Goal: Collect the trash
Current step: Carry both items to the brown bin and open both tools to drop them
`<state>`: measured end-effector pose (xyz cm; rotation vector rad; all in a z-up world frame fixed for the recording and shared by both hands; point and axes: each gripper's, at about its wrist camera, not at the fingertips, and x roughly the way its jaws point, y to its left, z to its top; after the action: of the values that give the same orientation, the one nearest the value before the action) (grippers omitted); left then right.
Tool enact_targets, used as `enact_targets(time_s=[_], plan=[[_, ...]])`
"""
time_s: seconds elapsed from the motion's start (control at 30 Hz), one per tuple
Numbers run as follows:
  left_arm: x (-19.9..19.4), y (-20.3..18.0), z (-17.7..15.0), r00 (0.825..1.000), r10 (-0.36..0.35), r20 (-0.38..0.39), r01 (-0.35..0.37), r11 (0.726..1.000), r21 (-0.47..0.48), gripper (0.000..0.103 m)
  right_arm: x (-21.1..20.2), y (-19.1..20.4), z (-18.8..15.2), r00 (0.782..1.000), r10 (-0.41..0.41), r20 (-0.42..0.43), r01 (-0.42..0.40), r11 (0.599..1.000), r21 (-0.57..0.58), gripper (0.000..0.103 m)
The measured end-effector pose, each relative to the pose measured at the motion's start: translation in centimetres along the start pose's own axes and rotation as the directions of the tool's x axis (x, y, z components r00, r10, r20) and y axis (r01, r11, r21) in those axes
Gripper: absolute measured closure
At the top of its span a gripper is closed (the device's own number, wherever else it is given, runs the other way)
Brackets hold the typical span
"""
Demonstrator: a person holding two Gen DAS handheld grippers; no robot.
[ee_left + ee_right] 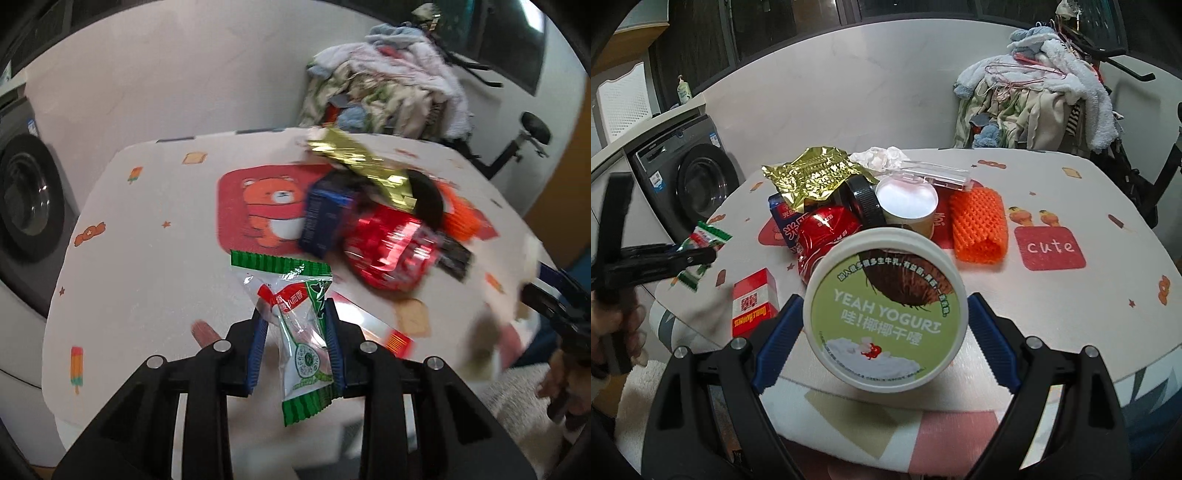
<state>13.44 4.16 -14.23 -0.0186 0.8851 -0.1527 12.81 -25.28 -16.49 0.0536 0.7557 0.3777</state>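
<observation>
Behind both grippers the table (1052,306) holds trash, so the left gripper (295,354) pinches 1 wrapper (295,332) and the right gripper (886,332) hugs 1 yogurt tub (886,314).

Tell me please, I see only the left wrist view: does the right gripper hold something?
Observer: Yes. The right gripper has its jaws closed on a yogurt tub whose green label reads YEAH YOGURT.
Operator: What stands in the pile behind the red wrapper?
Observer: An open cup, white inside, stands between the black lid and the orange foam net.
Operator: Is anything further back?
Observer: A clear plastic piece lies just behind that cup.
</observation>
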Motion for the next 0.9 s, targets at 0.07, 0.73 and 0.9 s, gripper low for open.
enact_targets(time_s=[0.07,0.73,0.9], plan=[[-1.4,-1.5,-1.4,0.999,-0.031,0.010,0.031,0.999,0.015,0.073,-1.0,0.1,-0.4,1.000,-0.005,0.004,0.005,1.000,0.000,0.016],[-3.5,-14.4,-13.3,0.974,-0.212,-0.080,0.226,0.907,0.355,0.026,-7.0,-0.3,-6.5,0.999,-0.049,-0.009,0.049,0.999,-0.011,0.016],[-5.3,-11.5,-12.0,0.983,-0.184,0.020,0.170,0.941,0.293,0.016,-5.9,0.2,-8.4,0.998,-0.031,-0.059,0.031,0.999,-0.009,0.016]])
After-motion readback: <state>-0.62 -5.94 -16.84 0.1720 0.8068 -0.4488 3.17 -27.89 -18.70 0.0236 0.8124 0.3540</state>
